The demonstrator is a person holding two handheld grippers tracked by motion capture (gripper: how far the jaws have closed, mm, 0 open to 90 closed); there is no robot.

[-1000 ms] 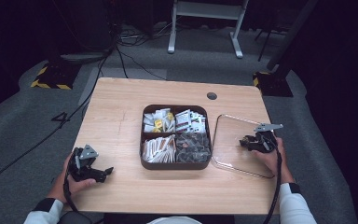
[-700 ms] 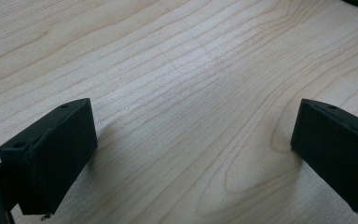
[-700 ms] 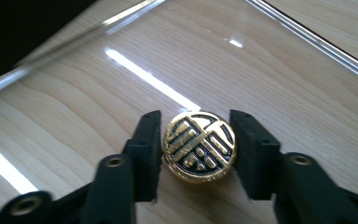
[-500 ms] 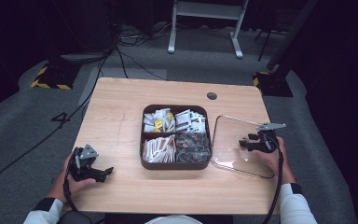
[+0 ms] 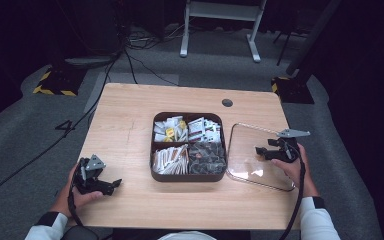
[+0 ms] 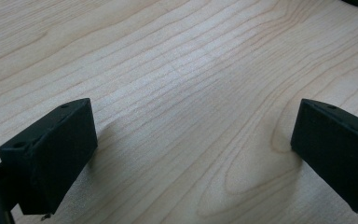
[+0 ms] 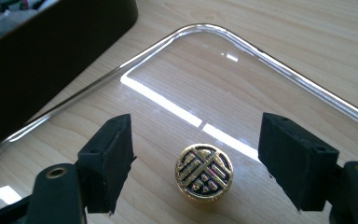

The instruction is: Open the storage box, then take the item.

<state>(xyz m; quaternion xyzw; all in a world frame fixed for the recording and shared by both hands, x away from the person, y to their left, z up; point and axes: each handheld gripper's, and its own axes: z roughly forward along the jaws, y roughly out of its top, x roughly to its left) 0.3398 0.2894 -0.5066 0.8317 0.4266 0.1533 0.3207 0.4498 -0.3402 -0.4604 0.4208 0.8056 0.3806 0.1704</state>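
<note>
Now the clear lid (image 5: 256, 161) lies flat near the table's right edge, its gold knob (image 7: 204, 171) directly between the right gripper's (image 7: 196, 170) just-opened, spread jaws, untouched; box (image 5: 188, 146) lies left.

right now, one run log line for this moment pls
right gripper jaws just opened, astride gold knob, no contact | clear lid flat on table beside box | left gripper open, idle
</note>
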